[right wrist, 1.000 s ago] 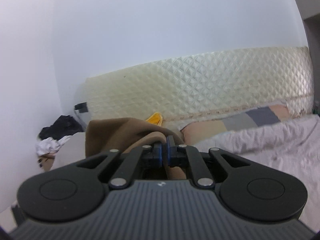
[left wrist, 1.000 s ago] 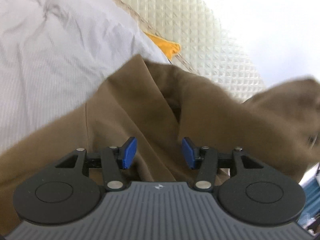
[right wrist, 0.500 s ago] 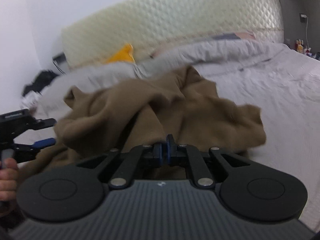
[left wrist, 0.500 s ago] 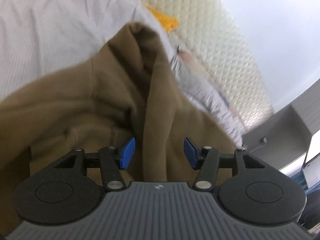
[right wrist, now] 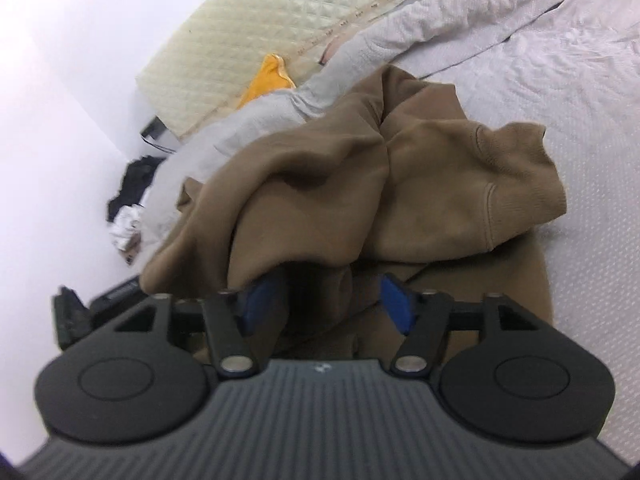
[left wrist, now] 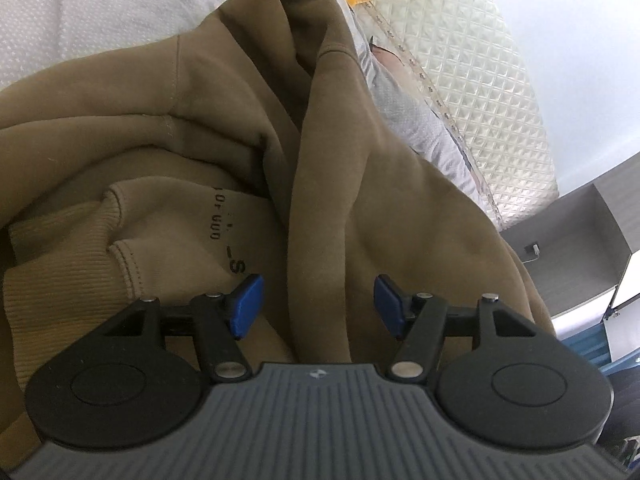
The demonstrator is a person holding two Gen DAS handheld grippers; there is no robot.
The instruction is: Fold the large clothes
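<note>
Pale grey textured bedding [right wrist: 560, 92] covers the bed, with a cream quilted headboard [right wrist: 248, 36] and an orange cloth [right wrist: 266, 80] behind. On it lies the crumpled brown hooded sweatshirt [right wrist: 420, 172]. Left gripper [left wrist: 318, 305] and right gripper [right wrist: 328, 304] both have fingers spreading over its folds, pinching nothing.

Ahead of my claw a cream quilted headboard [right wrist: 256, 52] stands against a bright white wall [right wrist: 80, 40]; grey bedding [right wrist: 540, 60] spreads to its right.
</note>
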